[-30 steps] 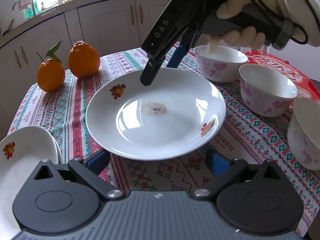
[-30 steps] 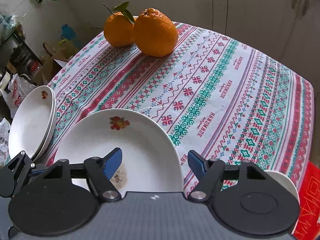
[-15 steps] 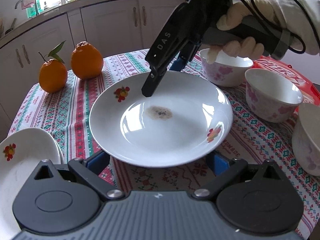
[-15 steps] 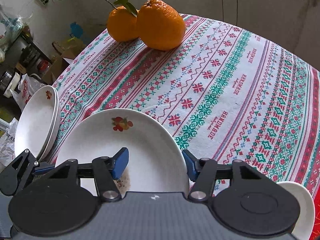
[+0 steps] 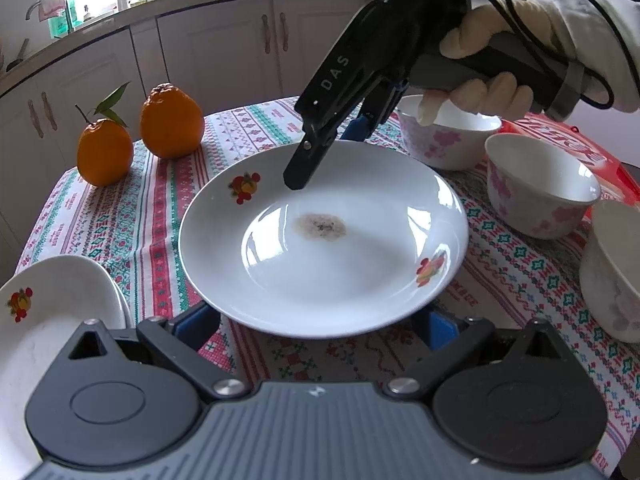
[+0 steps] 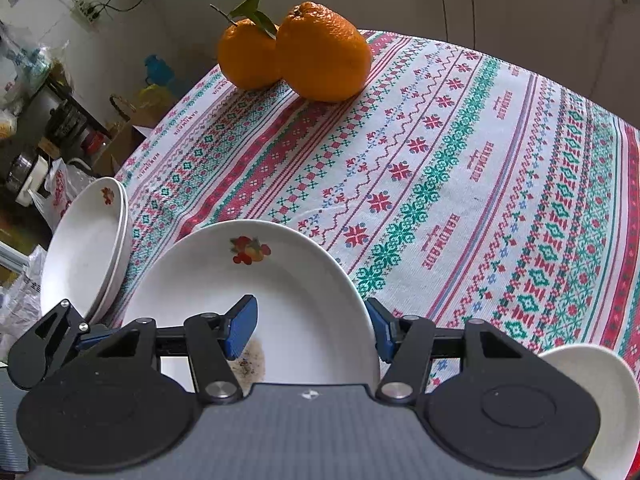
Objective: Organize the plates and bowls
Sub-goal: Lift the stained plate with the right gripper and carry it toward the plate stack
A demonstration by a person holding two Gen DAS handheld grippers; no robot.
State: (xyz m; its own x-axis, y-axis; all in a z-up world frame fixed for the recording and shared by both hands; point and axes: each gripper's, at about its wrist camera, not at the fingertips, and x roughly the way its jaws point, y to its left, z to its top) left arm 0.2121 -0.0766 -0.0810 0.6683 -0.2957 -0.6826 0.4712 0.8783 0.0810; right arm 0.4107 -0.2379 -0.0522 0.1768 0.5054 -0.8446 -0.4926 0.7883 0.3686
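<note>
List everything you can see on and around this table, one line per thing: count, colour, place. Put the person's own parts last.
stained plate: one, white with fruit motifs, table centre
stacked plates: at least two, white, table edge
oranges: two, orange, one leafy, far side of table
bowls: three, white with pink flowers, beside stained plate
tablecloth: one, white with red and green patterns, covering table
red item: one, behind bowls, unclear what
cabinets: cream, behind table
gloved hand: one, cream, holding right gripper
right gripper: black, blue pads, closed across stained plate's far rim
left gripper: black, blue pads, open, at plate's near edge
</note>
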